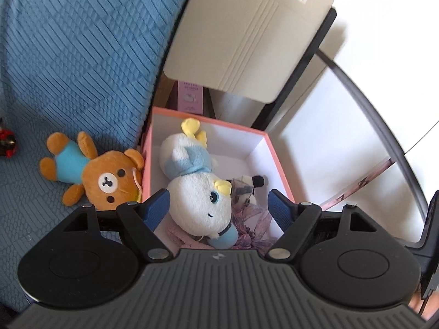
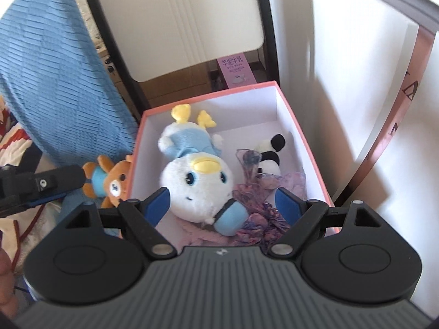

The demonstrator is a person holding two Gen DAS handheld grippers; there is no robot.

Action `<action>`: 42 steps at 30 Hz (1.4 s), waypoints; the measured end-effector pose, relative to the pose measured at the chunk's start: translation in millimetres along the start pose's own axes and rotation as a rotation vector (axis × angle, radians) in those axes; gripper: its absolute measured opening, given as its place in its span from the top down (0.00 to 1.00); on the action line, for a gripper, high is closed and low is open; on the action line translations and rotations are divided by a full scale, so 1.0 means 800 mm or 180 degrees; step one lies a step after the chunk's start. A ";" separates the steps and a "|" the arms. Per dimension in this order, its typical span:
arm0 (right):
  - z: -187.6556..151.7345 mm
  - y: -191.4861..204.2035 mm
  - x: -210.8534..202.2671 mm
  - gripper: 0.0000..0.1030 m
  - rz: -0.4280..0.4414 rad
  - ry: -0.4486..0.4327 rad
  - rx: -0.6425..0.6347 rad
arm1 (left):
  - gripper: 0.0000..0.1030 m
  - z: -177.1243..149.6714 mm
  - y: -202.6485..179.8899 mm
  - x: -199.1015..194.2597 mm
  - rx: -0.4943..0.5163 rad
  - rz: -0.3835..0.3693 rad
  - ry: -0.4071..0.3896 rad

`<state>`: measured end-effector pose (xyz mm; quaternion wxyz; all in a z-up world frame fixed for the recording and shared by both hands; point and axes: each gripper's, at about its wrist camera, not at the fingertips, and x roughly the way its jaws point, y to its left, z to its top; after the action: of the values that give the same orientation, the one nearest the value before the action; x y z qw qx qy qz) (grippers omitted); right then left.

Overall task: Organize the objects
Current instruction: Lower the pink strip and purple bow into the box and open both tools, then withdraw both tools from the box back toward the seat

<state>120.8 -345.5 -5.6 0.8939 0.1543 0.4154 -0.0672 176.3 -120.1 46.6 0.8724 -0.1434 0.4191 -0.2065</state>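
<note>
While both the left gripper (image 1: 218, 205) and right gripper (image 2: 223, 204) hang released, the duck (image 2: 196, 175) and panda (image 2: 270, 155) lie in the box (image 2: 307, 134); the bear (image 1: 93, 171) lies outside its left wall.

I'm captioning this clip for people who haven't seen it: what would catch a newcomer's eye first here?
First, the big white duck plush with a yellow beak and blue top, lying in the pink box beside a small panda plush and purple fabric. Next, the brown bear plush in a blue shirt, lying outside the box on the blue textured cover. Both the left gripper and right gripper hang open above the box, holding nothing.
</note>
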 end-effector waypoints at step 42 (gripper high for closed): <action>-0.095 0.218 -0.052 0.17 0.0272 -0.0264 -0.0834 | 0.20 -0.056 0.193 -0.183 -0.0071 0.0164 -0.0503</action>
<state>82.7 -156.0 18.2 0.9249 0.0509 0.3763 0.0195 95.4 82.1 52.5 0.9061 -0.1582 0.3549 -0.1674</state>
